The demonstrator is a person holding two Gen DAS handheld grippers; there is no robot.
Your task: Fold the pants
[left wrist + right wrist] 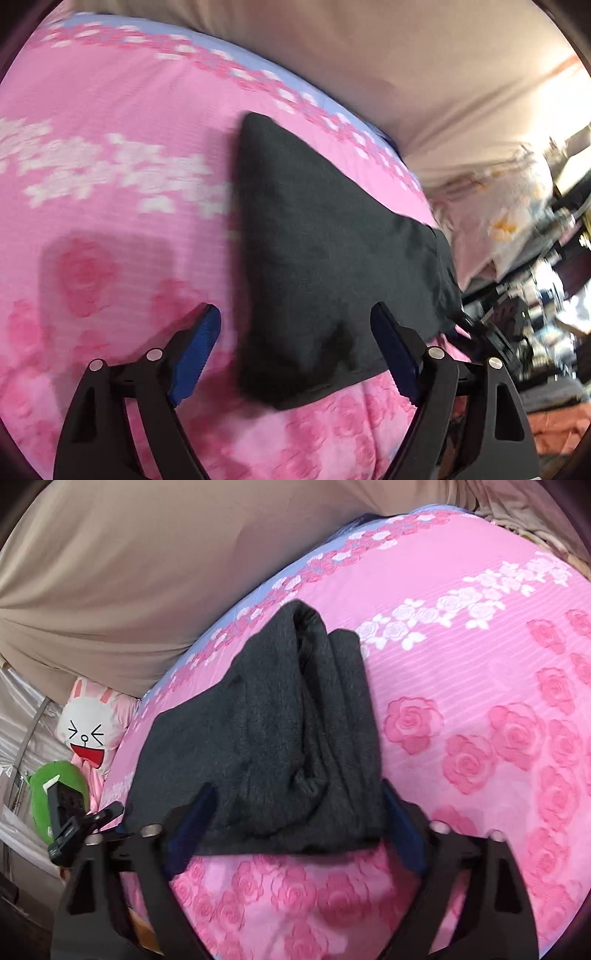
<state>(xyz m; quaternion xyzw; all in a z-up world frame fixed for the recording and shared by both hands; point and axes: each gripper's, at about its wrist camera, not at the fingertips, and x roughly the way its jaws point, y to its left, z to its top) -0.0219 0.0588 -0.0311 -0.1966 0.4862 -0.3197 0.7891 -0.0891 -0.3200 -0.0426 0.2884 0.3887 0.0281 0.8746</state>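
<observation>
Dark pants part-folded on the bed, both grippers wide and empty.

The pants (280, 738) lie bunched on the pink bedspread (480, 664), just ahead of the right gripper (295, 819) and ahead-right of the left gripper (295, 350), near hem between the right gripper's fingers. Risk: the loose, uneven layers could slip apart if only the top one is pinched. Bed edge lies beyond; open bedspread to the left gripper's left.

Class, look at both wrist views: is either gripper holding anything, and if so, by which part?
Nothing is held. The left gripper and right gripper are both open, fingers apart over the folded dark grey fabric pants on the pink rose-patterned bedspread.
</observation>
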